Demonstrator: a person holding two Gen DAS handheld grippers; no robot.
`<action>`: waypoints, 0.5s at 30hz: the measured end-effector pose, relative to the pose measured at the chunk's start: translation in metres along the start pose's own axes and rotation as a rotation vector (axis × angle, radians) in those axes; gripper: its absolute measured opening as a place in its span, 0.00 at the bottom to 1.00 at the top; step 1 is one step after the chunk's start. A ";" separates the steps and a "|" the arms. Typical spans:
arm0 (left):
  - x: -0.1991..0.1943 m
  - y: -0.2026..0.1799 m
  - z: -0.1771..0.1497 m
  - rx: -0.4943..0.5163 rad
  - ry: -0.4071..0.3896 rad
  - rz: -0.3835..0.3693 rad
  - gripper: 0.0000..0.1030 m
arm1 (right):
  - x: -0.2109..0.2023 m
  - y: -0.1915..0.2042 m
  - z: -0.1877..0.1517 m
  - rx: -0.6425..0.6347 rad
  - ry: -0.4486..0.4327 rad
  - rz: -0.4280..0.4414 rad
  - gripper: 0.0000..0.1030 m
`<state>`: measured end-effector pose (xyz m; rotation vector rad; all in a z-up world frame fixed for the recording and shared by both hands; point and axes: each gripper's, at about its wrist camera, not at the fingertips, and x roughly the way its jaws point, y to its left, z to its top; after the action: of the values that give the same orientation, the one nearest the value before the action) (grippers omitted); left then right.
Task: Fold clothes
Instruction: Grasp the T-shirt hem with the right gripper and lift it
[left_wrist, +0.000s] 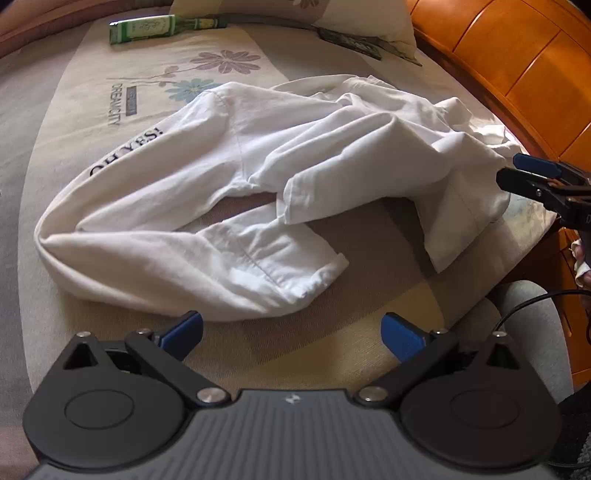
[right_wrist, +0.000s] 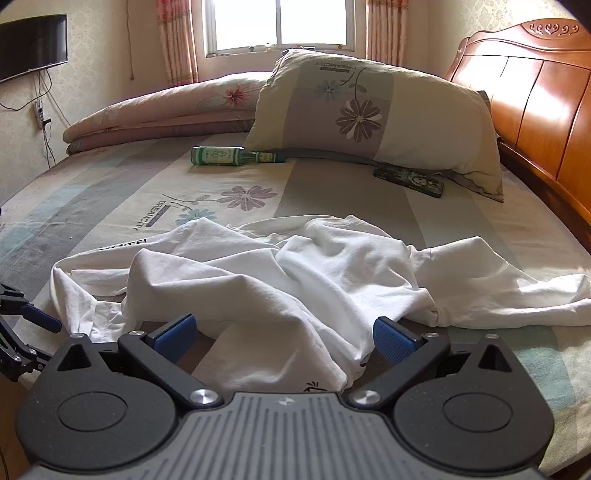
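Lying crumpled mid-bed (right_wrist: 461, 214), white shirt (left_wrist: 258, 155) | light, limp, likely to sag and slip | left claw (left_wrist: 291, 334) wide open, empty, just short of hem | right claw (right_wrist: 282, 338) wide open, cloth between fingers, ungripped | pinch hem corners.

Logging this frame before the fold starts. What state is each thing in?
white shirt: crumpled, unfolded, lying on the bed sheet.
left tool: open, holding nothing, short of the shirt.
right tool: open, shirt fabric lying between its fingers, not clamped.
green bottle: lying on its side.
pillow: propped up by the headboard.
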<state>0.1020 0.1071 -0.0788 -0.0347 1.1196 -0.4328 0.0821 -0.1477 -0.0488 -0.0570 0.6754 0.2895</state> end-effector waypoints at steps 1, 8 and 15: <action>0.000 0.003 -0.005 -0.021 -0.002 0.002 0.99 | 0.000 0.003 0.000 -0.007 -0.002 0.009 1.00; -0.007 0.016 -0.025 -0.053 -0.034 0.131 0.99 | -0.014 0.047 0.014 -0.179 -0.078 0.178 0.98; -0.024 0.031 -0.032 -0.076 -0.078 0.197 0.99 | 0.014 0.132 0.007 -0.479 -0.022 0.389 0.71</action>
<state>0.0748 0.1498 -0.0799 -0.0077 1.0506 -0.2118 0.0593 -0.0173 -0.0463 -0.3820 0.5802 0.8221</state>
